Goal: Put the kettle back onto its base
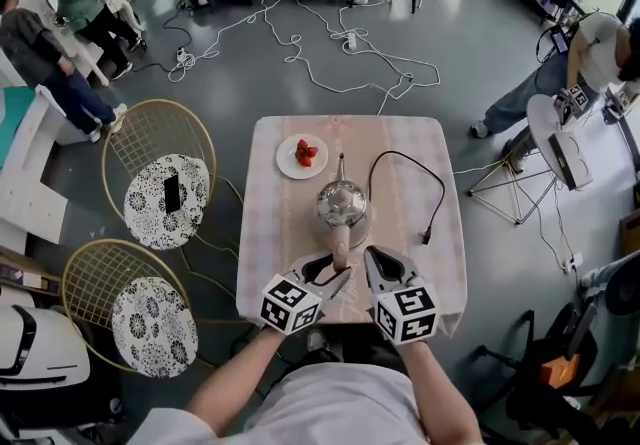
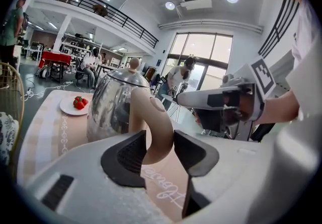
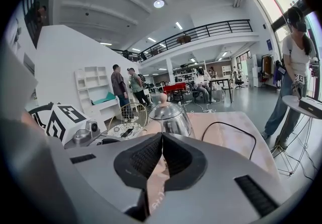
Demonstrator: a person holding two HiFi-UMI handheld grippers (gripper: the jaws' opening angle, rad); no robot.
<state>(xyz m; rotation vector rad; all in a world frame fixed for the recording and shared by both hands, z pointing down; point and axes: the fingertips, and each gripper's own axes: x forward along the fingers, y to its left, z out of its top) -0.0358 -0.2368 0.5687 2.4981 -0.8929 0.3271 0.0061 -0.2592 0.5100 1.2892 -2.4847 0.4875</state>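
On the table (image 1: 405, 148), dead centre, the kettle (image 1: 342, 203) turns its handle (image 2: 151, 117) to 6 o'clock, so the left gripper (image 2: 160, 142) straddles it, jaws wide, apparently not squeezing. The right gripper (image 3: 162, 142), at 5 o'clock, is closed and empty.

A cloth-covered table (image 1: 275, 243) carried a steel kettle (image 1: 342, 203) at its centre. A white plate (image 1: 285, 166) of strawberries (image 1: 305, 152) sat behind it to the left. A black power cord (image 1: 410, 168) looped across the right side.

Left gripper (image 2: 160, 148) jaws apart — right gripper (image 3: 162, 153) jaws pressed together.
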